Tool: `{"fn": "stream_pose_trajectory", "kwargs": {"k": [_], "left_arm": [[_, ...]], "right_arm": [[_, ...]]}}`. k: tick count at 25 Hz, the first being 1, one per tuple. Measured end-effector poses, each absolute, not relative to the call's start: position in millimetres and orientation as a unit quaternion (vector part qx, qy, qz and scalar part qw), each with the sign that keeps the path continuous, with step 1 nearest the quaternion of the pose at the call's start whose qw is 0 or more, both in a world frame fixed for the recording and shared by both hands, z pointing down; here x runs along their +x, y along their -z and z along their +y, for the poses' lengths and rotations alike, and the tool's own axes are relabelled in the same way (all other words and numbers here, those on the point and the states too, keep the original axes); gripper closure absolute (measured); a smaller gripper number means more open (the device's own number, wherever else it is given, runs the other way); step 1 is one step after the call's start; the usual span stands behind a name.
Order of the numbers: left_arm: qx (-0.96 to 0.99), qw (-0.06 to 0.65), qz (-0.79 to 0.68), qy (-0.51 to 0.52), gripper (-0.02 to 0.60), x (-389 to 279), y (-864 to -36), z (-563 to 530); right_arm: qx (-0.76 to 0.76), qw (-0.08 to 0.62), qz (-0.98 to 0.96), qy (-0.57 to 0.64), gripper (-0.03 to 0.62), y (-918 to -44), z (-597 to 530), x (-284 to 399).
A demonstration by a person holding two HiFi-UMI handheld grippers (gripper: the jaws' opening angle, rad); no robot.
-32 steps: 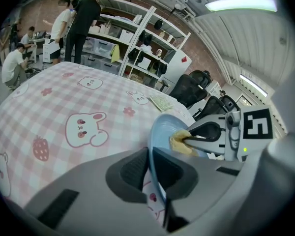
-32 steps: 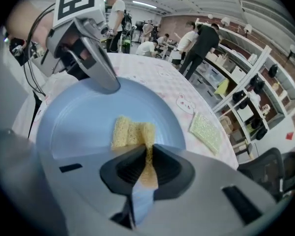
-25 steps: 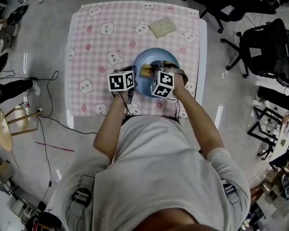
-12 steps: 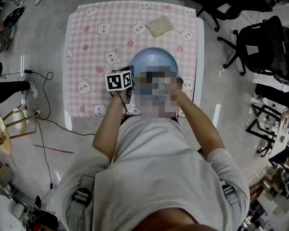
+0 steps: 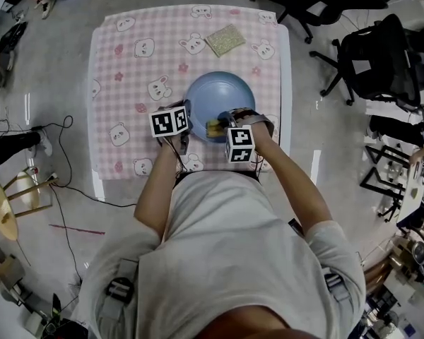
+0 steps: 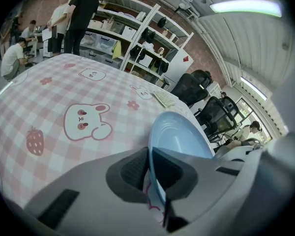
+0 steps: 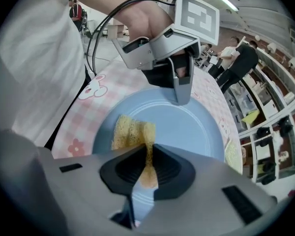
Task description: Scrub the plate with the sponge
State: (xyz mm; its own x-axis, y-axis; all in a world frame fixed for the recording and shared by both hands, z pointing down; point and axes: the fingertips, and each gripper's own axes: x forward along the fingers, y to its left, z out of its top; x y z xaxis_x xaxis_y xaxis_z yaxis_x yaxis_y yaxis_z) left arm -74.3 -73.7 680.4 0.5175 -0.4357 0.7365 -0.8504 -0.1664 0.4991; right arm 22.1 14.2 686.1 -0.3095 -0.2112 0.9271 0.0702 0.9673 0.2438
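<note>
A light blue plate rests on the pink checked tablecloth near the table's front right. My left gripper is shut on the plate's near-left rim, which runs edge-on between the jaws. A yellow sponge lies pressed on the plate's near side, and my right gripper is shut on the sponge. In the right gripper view the left gripper clamps the far rim.
A second greenish sponge lies at the table's far side. The tablecloth has rabbit and strawberry prints. Black office chairs stand to the right, cables and a stool to the left. People stand by shelves beyond the table.
The right gripper and the sponge have moved from the plate's middle back to its near edge. The left gripper keeps its hold on the rim.
</note>
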Motion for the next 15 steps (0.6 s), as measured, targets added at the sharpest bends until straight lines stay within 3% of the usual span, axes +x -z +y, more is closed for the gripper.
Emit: {"fn": "stream_pose_trajectory", "kwargs": {"k": [15], "left_arm": [[0.732, 0.465, -0.431, -0.248, 0.538, -78.6, -682.0, -62.0]], "right_arm": [[0.142, 0.618, -0.774, 0.013, 0.549, -691.6, 10.8, 77.6]]}}
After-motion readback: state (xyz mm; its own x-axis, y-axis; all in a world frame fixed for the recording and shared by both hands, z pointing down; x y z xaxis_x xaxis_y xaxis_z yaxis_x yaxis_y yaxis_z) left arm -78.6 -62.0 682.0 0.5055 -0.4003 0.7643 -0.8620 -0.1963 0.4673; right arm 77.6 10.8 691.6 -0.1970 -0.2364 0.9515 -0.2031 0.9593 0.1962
